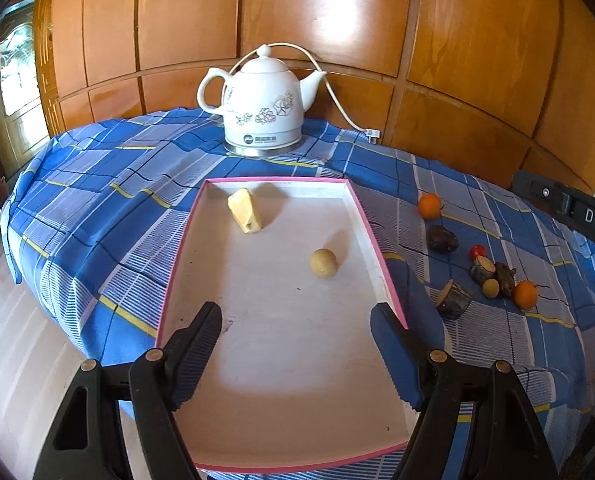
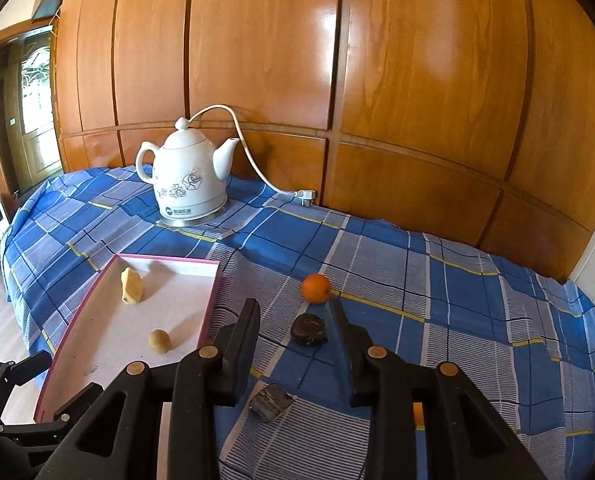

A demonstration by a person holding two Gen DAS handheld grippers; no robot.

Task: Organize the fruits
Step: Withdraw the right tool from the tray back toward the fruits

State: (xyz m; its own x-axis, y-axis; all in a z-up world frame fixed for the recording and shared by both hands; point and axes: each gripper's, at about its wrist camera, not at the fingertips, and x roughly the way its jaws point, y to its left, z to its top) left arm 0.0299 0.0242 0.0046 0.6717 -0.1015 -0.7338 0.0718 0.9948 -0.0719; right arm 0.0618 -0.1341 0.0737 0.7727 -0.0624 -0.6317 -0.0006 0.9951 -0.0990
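Observation:
A white tray with a pink rim (image 1: 381,256) lies on the blue checked cloth. In it are a yellow wedge-shaped fruit (image 1: 245,211) and a round tan fruit (image 1: 323,263). My left gripper (image 1: 296,312) is open and empty above the tray's near half. To the tray's right lie two oranges (image 1: 429,205) (image 1: 525,294), a dark lump (image 1: 441,238), a small red fruit (image 1: 477,251), a small yellow-green fruit (image 1: 490,288) and wood pieces (image 1: 453,299). My right gripper (image 2: 293,310) is open and empty, just short of the dark lump (image 2: 308,330) and an orange (image 2: 315,288). The tray (image 2: 211,296) shows at left.
A white electric kettle (image 1: 262,104) stands at the back of the table, its cord (image 1: 339,104) running right to a plug. Wooden wall panels rise behind. The table drops off at the left to a pale floor. A wood piece (image 2: 269,402) lies under my right gripper.

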